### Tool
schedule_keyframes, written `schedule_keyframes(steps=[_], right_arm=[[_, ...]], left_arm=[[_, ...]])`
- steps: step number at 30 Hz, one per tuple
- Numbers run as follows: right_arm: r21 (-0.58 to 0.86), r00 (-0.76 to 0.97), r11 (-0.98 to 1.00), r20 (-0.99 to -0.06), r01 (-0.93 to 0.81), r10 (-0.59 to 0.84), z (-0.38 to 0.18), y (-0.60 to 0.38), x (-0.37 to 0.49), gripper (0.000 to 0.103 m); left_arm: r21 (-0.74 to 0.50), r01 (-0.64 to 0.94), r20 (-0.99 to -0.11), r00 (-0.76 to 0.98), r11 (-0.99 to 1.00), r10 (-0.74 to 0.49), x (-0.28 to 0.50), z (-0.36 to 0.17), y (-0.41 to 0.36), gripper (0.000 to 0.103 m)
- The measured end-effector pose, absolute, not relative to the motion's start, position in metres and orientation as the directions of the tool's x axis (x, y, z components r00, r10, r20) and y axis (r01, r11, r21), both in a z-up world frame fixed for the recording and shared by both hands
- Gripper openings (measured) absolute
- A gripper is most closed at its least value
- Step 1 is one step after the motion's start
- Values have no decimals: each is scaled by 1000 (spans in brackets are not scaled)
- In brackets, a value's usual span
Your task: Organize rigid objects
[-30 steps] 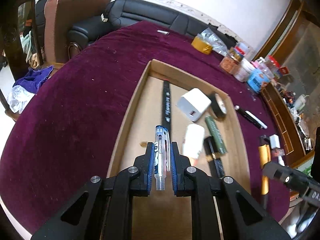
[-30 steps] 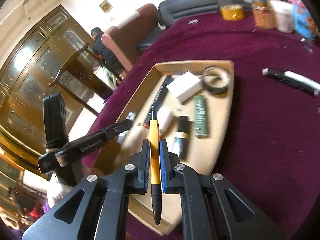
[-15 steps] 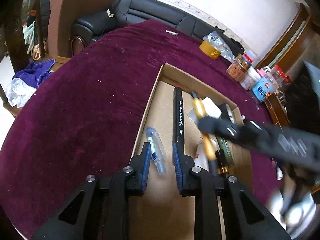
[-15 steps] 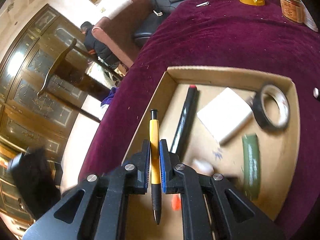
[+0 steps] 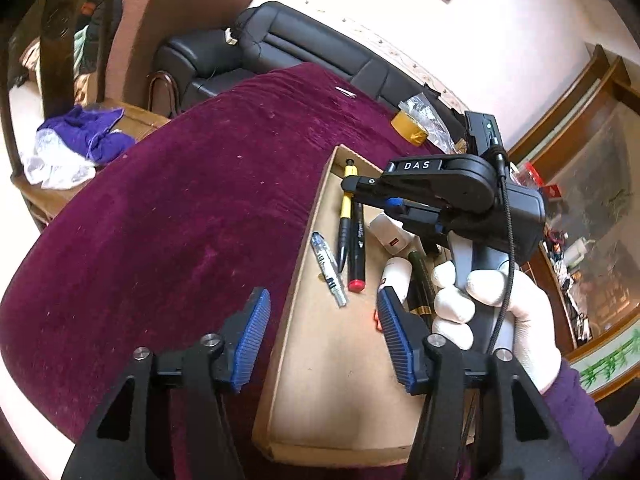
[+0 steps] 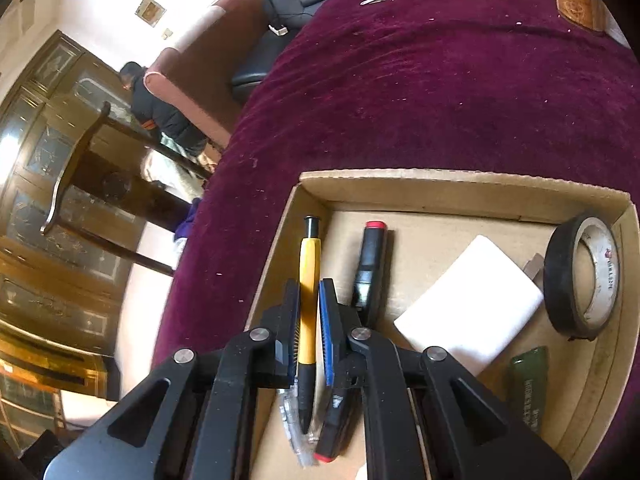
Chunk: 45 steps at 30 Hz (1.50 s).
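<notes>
Blue-padded right gripper (image 6: 309,316) clamps the yellow pen (image 6: 309,280) low over the cardboard tray (image 6: 460,184), ready to lay it beside the black marker (image 6: 370,272). Left gripper (image 5: 322,336) is opening, empty, clear pen (image 5: 329,268) lying in the tray.

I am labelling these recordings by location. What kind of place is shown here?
Most likely a home living room: a black leather sofa beside an upholstered armchair, framed pictures on the wall, and a table under a dark red velvet cloth holding a cardboard tray.
</notes>
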State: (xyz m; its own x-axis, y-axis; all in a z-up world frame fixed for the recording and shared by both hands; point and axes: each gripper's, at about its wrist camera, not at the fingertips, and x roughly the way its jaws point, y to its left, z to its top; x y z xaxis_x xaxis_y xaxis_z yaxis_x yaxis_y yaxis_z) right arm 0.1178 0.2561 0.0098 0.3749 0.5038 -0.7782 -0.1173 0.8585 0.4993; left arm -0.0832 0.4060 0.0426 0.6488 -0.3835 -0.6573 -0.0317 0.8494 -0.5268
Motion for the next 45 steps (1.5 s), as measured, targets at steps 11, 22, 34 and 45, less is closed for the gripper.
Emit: schedule_keyframes(steps=[11, 22, 34, 45], right_arm=[[431, 479, 878, -737, -210, 477, 53, 224, 82, 38], [309, 573, 948, -765, -74, 294, 56, 76, 11, 38], [309, 682, 902, -731, 303, 22, 65, -138, -45, 38], [310, 574, 918, -810, 249, 118, 28, -141, 33, 38]], left_arm=[[-579, -63, -655, 629, 813, -418, -87, 38, 403, 65], [-598, 11, -605, 649, 801, -460, -104, 56, 379, 65], [-540, 192, -644, 533, 819, -549, -101, 72, 272, 65], [-468, 257, -694, 486, 846, -531, -120, 81, 218, 65]])
